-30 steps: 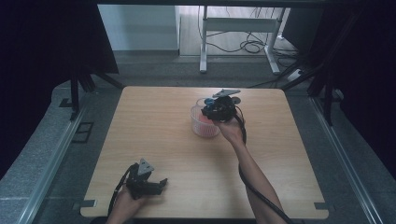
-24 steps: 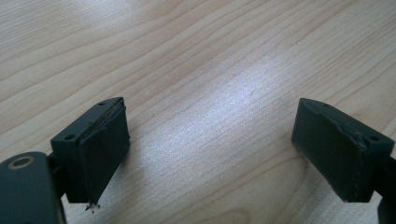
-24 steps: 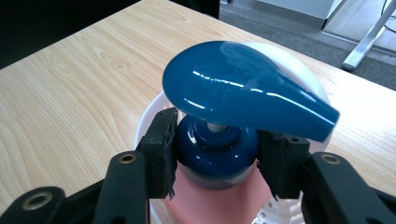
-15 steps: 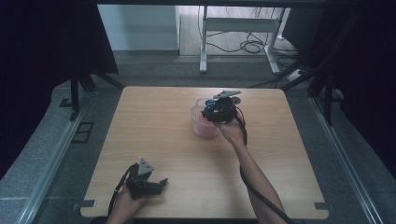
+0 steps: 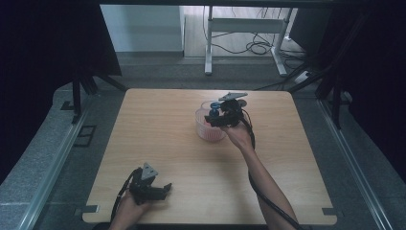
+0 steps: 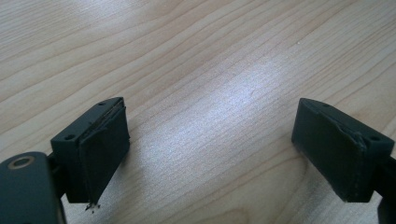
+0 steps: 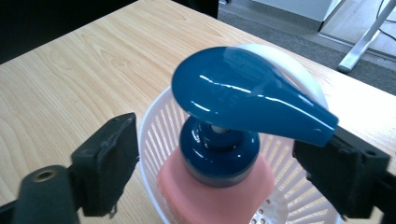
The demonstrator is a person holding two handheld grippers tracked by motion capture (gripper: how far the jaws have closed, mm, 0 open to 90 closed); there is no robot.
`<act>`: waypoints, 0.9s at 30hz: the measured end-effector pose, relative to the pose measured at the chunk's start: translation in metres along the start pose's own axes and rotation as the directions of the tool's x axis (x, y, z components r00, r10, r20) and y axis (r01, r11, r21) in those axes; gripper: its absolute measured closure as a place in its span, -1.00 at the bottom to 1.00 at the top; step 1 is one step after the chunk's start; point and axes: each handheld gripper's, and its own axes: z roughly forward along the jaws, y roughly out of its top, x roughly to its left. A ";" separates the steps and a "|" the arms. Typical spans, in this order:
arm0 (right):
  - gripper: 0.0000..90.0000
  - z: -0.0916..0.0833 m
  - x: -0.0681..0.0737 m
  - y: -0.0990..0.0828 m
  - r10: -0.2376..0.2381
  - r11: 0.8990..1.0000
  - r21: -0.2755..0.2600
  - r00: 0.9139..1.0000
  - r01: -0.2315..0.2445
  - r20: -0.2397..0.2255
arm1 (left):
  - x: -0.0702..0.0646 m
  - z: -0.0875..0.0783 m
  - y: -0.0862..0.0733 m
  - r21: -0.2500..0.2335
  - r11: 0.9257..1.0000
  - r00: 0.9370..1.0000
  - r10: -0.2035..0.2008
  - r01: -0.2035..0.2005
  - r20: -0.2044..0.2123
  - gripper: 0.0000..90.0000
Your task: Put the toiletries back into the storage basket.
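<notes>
A pink bottle (image 7: 215, 191) with a blue pump head (image 7: 243, 93) stands inside a white slotted basket (image 7: 154, 116) at the table's middle back. My right gripper (image 7: 224, 170) reaches over the basket (image 5: 210, 129). Its jaws stand either side of the blue pump collar with gaps, and they have just been opening, with the bottle between them and not pressed. In the high view the right gripper (image 5: 215, 119) sits at the pump head (image 5: 213, 113). My left gripper (image 5: 165, 188) rests open near the front left edge, with bare wood between its jaws (image 6: 212, 149).
The wooden table (image 5: 158, 124) has grey floor strips on both sides. A white desk frame and cables (image 5: 249, 45) stand beyond the far edge. The right forearm (image 5: 261, 177) crosses the table's right half.
Both hands keep their places. The small high view shows no clear shift of the bottle or the basket.
</notes>
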 end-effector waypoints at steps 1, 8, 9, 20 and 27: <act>-0.71 0.000 0.000 0.000 -0.001 1.000 0.001 1.000 0.001 -0.002 | 0.000 0.000 0.000 0.000 1.000 1.000 0.000 0.000 0.000 -0.76; -0.89 -0.001 0.004 0.000 0.006 0.999 0.034 1.000 -0.006 -0.010 | 0.000 0.000 0.000 -0.001 1.000 1.000 0.000 0.000 0.001 -0.76; -0.92 -0.001 0.005 0.000 0.007 0.999 0.037 1.000 -0.006 -0.008 | 0.000 0.000 0.000 -0.001 1.000 1.000 0.000 0.000 0.001 -0.76; -0.97 -0.009 0.010 0.000 -0.006 0.999 0.034 1.000 0.006 -0.004 | 0.000 0.000 0.000 -0.001 1.000 1.000 0.000 0.000 0.001 -0.76; -0.97 -0.018 0.013 0.000 -0.016 0.999 0.029 1.000 0.017 -0.012 | 0.000 0.000 0.000 -0.001 1.000 1.000 0.000 0.000 0.001 -0.76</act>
